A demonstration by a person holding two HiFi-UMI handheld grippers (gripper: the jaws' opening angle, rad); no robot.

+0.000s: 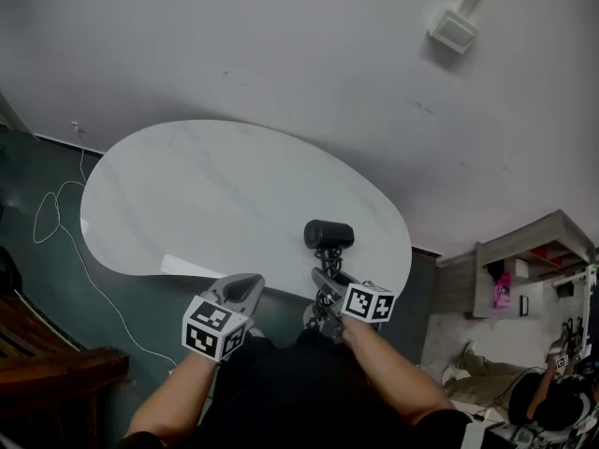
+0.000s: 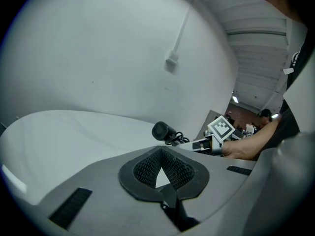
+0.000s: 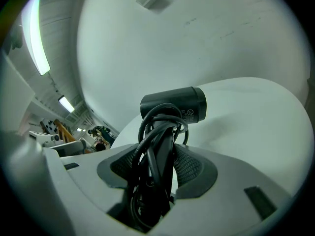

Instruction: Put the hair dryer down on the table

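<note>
The black plastic hair dryer [image 3: 173,103], its handle wrapped in cord, is seen pinched in the right gripper [image 3: 160,163] only in that gripper's view. In the head view it is held above the 5 o'clock edge of the white oval table [image 1: 187,185]. The left gripper [image 2: 162,173] is shown with its jaws pressed together. A dark green floor [image 1: 37,171] is seen at 9 o'clock.

Matt plastic hair dryer [image 1: 328,235], smooth table [image 1: 206,195]

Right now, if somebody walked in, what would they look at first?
Probably the black hair dryer, its cord wound round the handle, gripped by the right gripper at the near edge of the white table. Next comes the left gripper beside it, its jaws shut on nothing.
</note>
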